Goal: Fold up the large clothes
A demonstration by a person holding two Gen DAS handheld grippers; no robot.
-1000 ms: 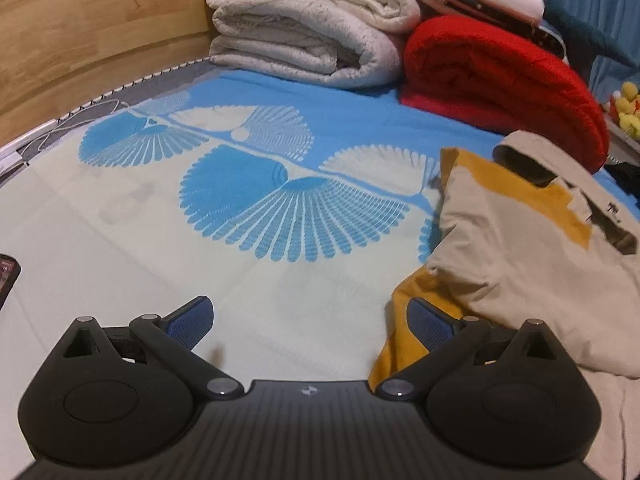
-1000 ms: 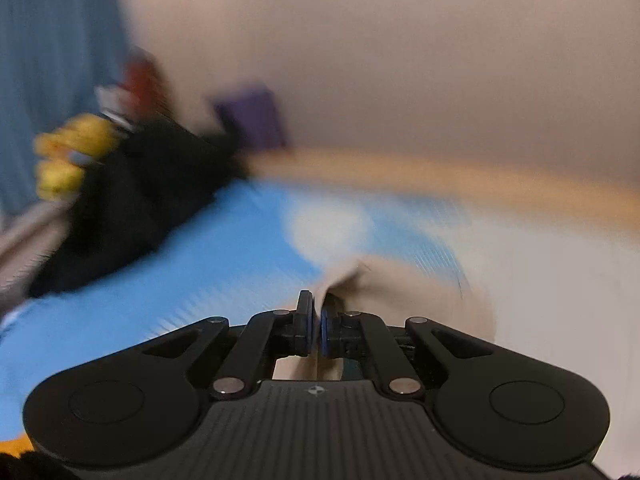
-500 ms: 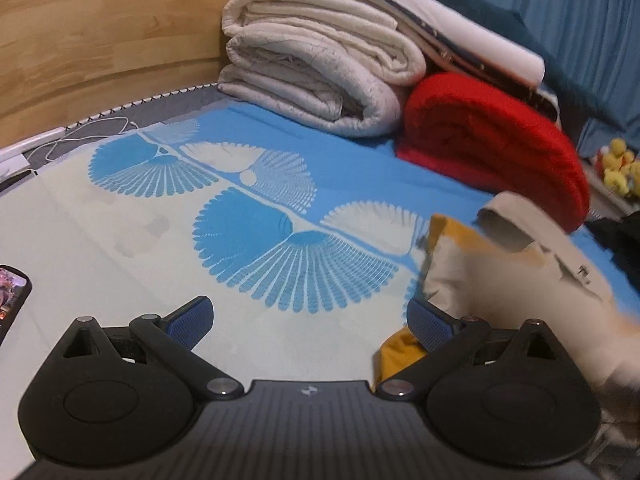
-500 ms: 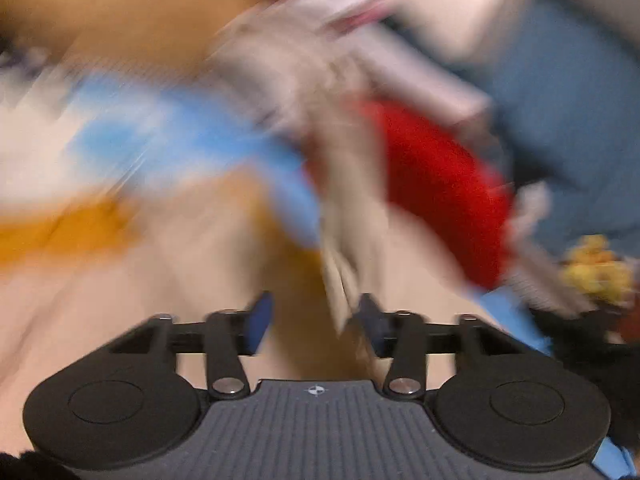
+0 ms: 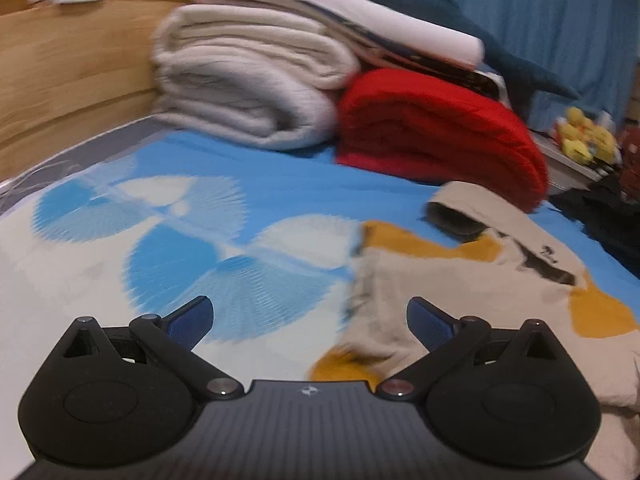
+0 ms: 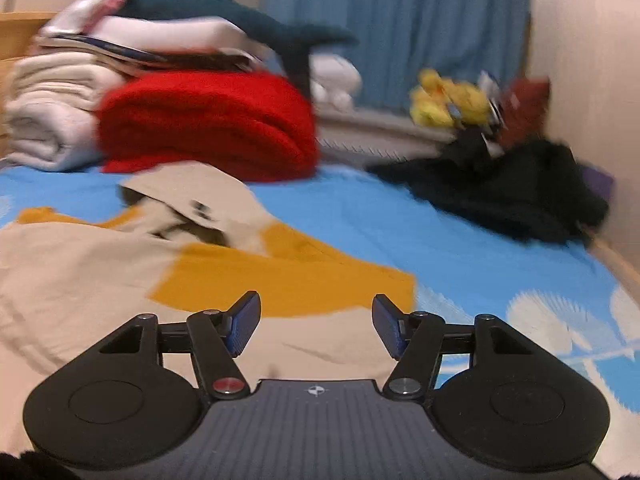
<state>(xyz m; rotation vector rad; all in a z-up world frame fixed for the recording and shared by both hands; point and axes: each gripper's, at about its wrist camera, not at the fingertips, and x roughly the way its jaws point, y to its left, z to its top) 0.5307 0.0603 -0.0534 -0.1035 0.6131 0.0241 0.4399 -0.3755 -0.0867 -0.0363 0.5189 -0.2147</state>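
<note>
Bed sheet (image 5: pixel 280 184): bright blue with pale and blue fan-shaped prints. Jacket (image 6: pixel 80 272): beige with mustard-yellow panels and a small dark mark near the collar. Rolled blanket (image 5: pixel 436 136): plain red. Folded quilt (image 5: pixel 248 92): off-white. Curtain (image 6: pixel 400 20): blue, vertically ribbed. Headboard (image 5: pixel 68 80): light wood. Heap of clothes (image 6: pixel 512 188): black. Plush toys (image 6: pixel 444 100): yellow.
</note>
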